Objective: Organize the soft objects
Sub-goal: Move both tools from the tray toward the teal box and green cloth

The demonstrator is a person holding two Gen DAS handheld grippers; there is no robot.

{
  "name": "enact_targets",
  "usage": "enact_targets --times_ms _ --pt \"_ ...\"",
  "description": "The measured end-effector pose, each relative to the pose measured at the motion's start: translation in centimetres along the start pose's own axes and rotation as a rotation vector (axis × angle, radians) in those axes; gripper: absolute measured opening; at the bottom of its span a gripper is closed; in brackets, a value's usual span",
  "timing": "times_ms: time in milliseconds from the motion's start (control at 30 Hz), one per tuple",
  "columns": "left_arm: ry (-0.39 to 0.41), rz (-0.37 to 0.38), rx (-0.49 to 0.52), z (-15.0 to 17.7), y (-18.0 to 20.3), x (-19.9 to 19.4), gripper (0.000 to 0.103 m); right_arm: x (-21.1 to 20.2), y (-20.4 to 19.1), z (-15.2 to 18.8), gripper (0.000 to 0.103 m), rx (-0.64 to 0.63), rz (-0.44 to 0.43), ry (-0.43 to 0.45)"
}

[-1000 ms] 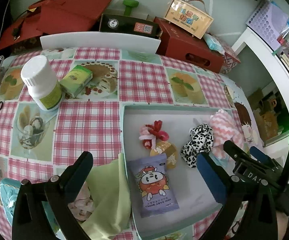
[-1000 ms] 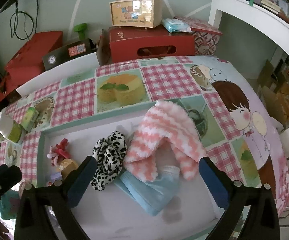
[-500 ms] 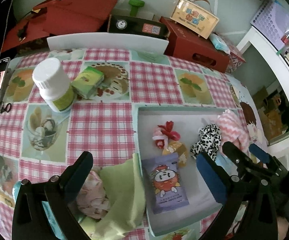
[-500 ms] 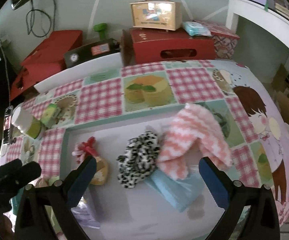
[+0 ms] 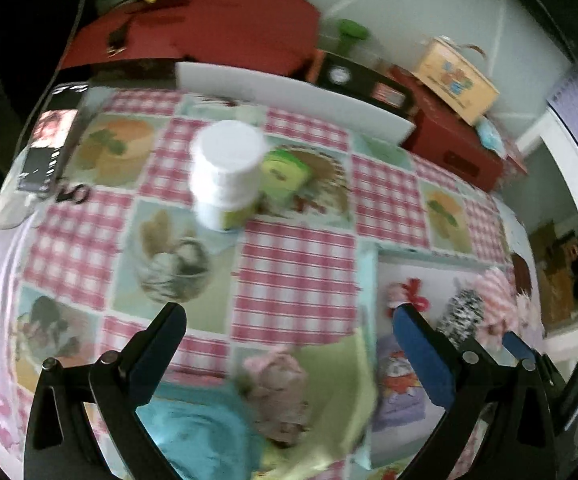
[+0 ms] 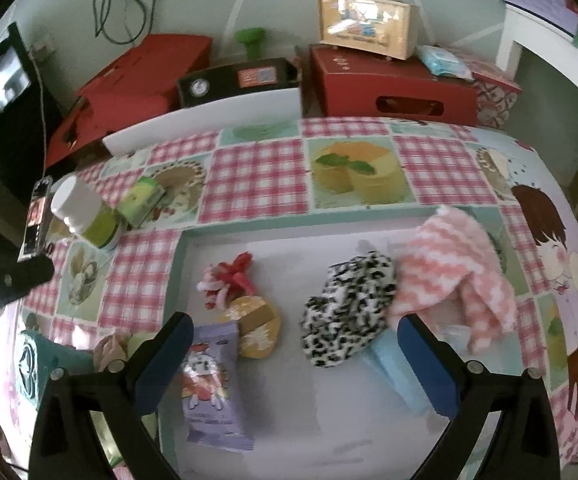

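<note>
A shallow white tray (image 6: pixel 289 400) lies on the checked tablecloth. In it are a pink-and-white striped cloth (image 6: pixel 453 276), a leopard-print scrunchie (image 6: pixel 349 312), a light blue cloth (image 6: pixel 393 368), a red-and-white hair tie (image 6: pixel 229 280), a round yellow packet (image 6: pixel 257 328) and a purple snack bag (image 6: pixel 209 384). Left of the tray lie a light green cloth (image 5: pixel 329 392), a dusty pink soft item (image 5: pixel 277 388) and a teal cloth (image 5: pixel 197 432). My left gripper (image 5: pixel 289 356) is open above these cloths. My right gripper (image 6: pixel 293 356) is open and empty above the tray.
A white-capped bottle (image 5: pixel 225 176) and a small green box (image 5: pixel 285 172) stand on the tablecloth's far left part. A phone (image 5: pixel 49 148) lies at the left edge. Red boxes (image 6: pixel 393 84), a black box (image 6: pixel 237 80) and a white board (image 6: pixel 205 124) line the back.
My left gripper has swung left, from over the tray to over the cloths beside it. My right gripper has drawn back and shifted left, so more of the tray shows.
</note>
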State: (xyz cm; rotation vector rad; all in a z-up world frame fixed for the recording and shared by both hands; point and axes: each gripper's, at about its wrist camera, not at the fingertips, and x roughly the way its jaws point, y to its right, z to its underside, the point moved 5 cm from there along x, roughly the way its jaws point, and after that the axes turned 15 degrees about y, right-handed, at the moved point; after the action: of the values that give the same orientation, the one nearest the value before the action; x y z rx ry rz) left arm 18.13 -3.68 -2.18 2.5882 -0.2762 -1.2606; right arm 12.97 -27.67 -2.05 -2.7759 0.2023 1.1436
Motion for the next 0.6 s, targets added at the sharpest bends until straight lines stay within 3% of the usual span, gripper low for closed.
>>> enact_targets --times_ms 267,600 --pt "-0.011 -0.062 -0.066 -0.2 -4.1 0.0 0.103 0.5 -4.1 1.1 0.103 -0.081 -0.067 -0.031" --pt "-0.102 0.011 -0.054 1.0 -3.7 0.6 0.103 0.5 -8.6 2.6 0.103 -0.166 -0.138 -0.064"
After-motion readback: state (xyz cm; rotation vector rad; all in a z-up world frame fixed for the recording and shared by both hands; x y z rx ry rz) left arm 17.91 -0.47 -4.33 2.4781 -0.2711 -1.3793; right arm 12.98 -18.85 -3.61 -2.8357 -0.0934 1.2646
